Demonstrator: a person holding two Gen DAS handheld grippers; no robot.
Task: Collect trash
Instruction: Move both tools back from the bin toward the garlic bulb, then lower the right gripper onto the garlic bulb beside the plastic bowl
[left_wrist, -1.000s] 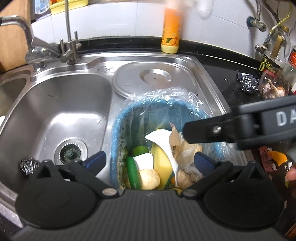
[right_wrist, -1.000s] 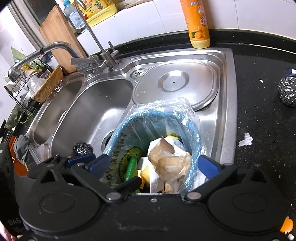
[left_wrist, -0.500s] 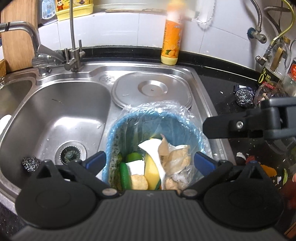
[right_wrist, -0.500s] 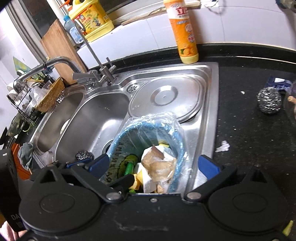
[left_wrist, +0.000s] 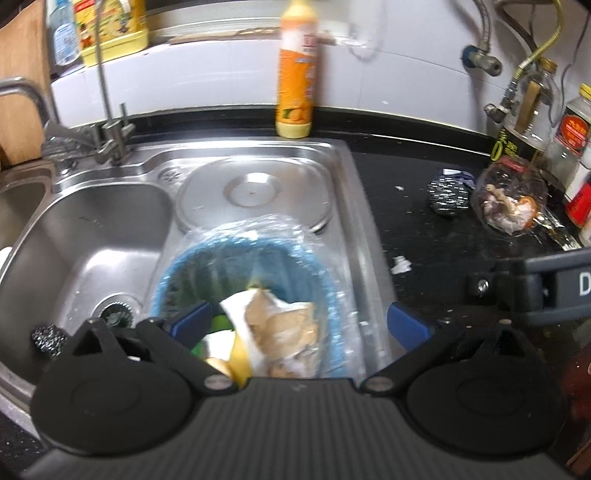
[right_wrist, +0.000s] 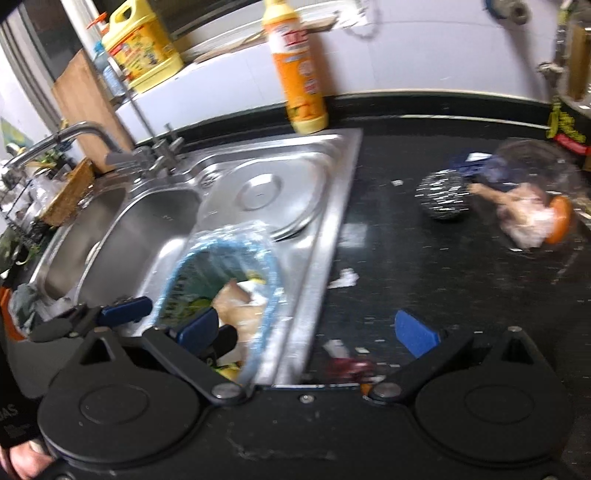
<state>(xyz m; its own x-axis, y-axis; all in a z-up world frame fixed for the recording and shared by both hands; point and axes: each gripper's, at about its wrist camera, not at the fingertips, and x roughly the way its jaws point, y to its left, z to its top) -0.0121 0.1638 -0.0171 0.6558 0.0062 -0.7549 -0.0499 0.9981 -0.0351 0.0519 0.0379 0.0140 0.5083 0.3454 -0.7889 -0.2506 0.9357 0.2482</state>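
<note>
The blue bin (left_wrist: 295, 258), lined with a clear bag, sat on the sink's drainboard at about six o'clock in the left wrist view, already heaped with crumpled paper and food scraps (left_wrist: 280, 325). By that showing, much of the collecting looked done. What seemed left lay on the black counter (right_wrist: 424, 258): a white paper scrap (right_wrist: 345, 277) near twelve o'clock of the right gripper (right_wrist: 314, 328), smaller crumbs around it, and a clear bag of scraps (right_wrist: 532, 214) out at two o'clock beside a steel scourer (right_wrist: 443, 195). The right gripper's tongs stood spread and empty over the sink's edge; the left gripper (left_wrist: 299, 321) was likewise spread, holding nothing, above the bin.
</note>
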